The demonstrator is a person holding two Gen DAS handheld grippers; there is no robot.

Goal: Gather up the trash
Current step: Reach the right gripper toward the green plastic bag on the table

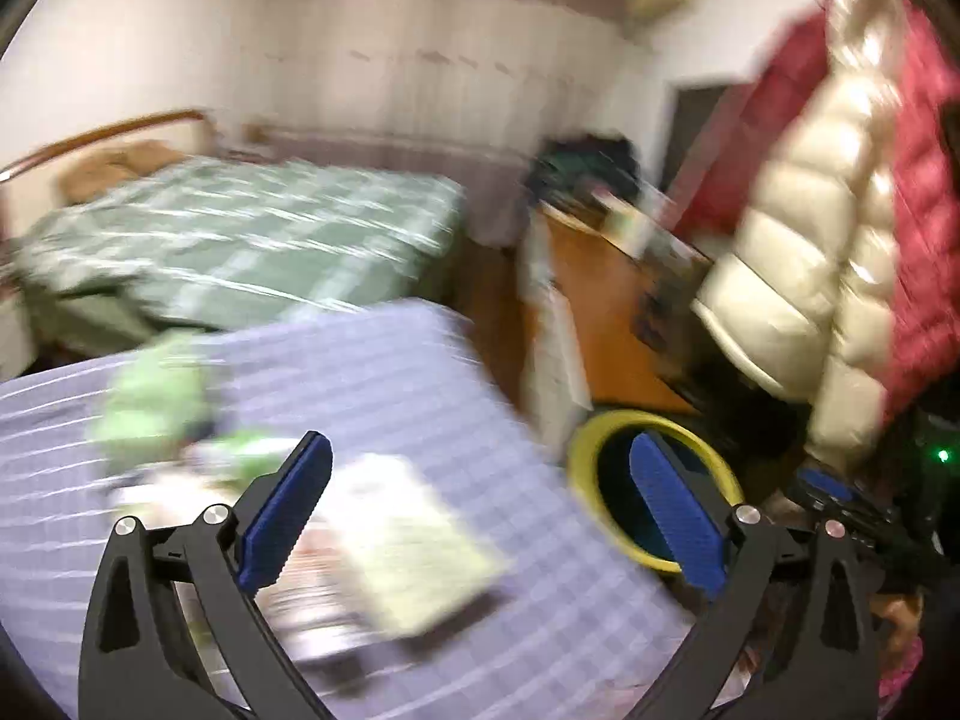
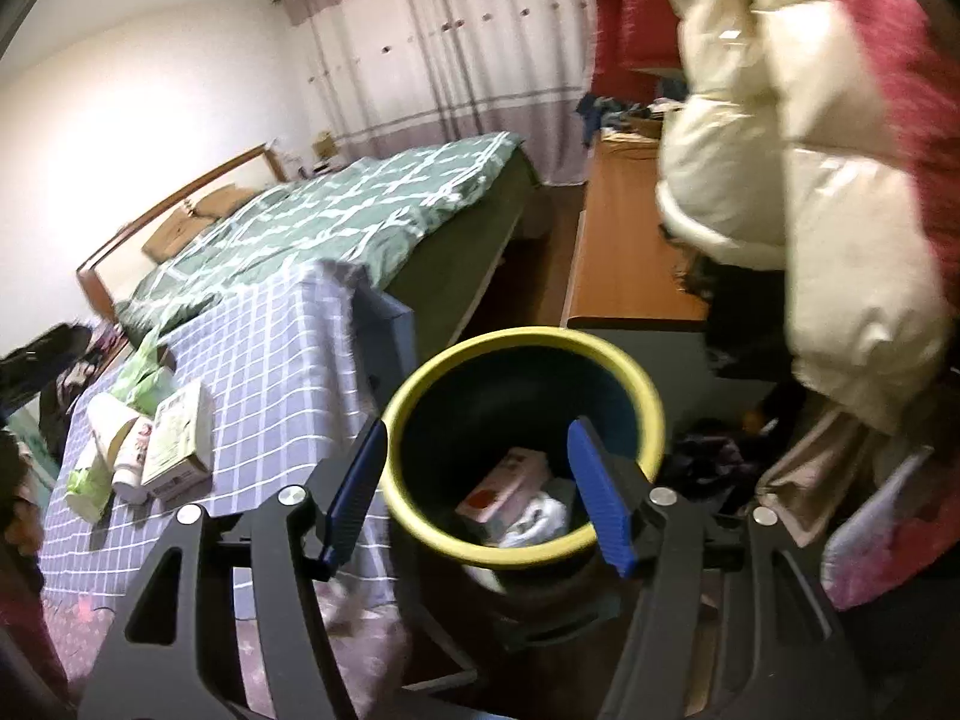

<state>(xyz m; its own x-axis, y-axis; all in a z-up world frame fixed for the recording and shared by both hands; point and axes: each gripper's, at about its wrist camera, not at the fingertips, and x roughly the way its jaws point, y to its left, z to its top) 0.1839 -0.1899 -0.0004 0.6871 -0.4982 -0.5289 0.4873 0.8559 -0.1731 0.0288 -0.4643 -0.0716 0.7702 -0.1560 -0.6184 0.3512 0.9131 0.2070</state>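
In the left wrist view, which is motion-blurred, my left gripper (image 1: pixel 480 450) stands wide open with nothing between its fingers, above the edge of the checked tablecloth (image 1: pixel 390 372). Below it lie a pale box (image 1: pixel 408 534) and green packets (image 1: pixel 156 402). The yellow-rimmed bin (image 1: pixel 585 450) stands to its right. In the right wrist view my right gripper (image 2: pixel 477 435) is open and empty over the bin (image 2: pixel 522 342), which holds a pink box (image 2: pixel 504 486) and a white wrapper (image 2: pixel 540 519). On the table (image 2: pixel 270 372) lie a box (image 2: pixel 180 444), a bottle (image 2: pixel 132 456), a white cup (image 2: pixel 111 417) and green packets (image 2: pixel 141 375).
A bed with a green checked cover (image 2: pixel 336 216) stands behind the table. An orange wooden desk (image 2: pixel 624 240) runs along the right. Cream and red puffer jackets (image 2: pixel 810 180) hang close on the right. A person (image 2: pixel 18 516) is at the left edge.
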